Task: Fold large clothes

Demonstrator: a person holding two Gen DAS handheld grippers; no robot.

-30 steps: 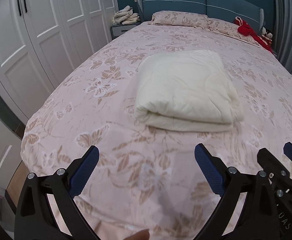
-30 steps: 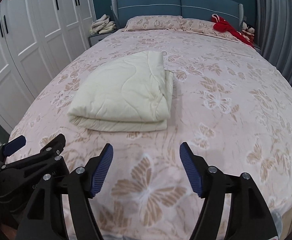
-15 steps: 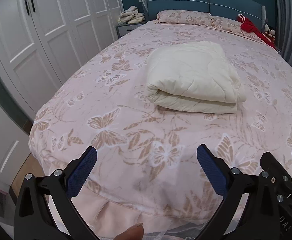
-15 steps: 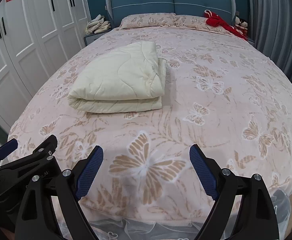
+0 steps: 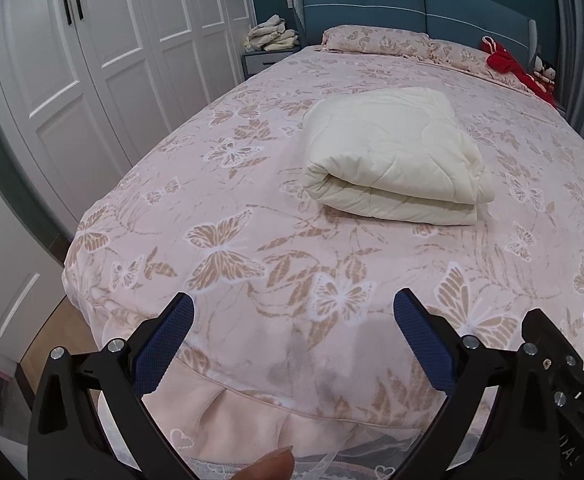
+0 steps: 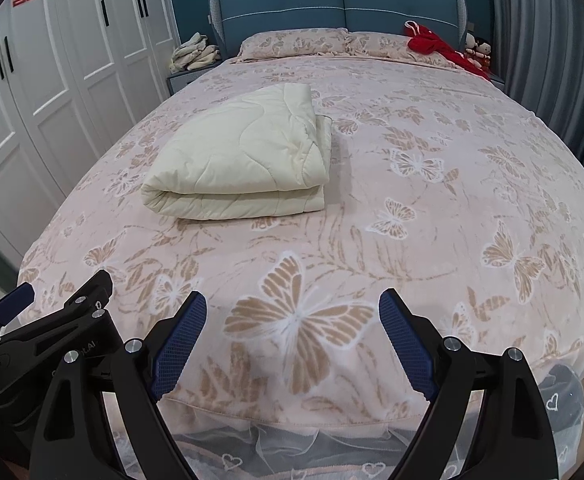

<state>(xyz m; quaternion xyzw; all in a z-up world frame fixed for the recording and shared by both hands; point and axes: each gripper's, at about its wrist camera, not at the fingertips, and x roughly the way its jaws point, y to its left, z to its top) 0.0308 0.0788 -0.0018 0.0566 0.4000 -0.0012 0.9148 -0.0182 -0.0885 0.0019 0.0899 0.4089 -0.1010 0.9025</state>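
Bare bedspread [image 6: 432, 240] lies open all around the folded quilt [image 6: 244, 156], the only obstacle mid-bed.

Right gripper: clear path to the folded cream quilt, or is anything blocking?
Probably yes. The right gripper is open and empty at the foot of the bed; only bare bedspread lies between it and the folded cream quilt, which sits ahead and left.

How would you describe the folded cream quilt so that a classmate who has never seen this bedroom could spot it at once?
Start with the big bed under its pink butterfly-print cover. On its middle, towards the white wardrobe side, lies the folded quilt. It is the only plain cream, stitched bundle on the bed; the red garment lies far off by the pillows.
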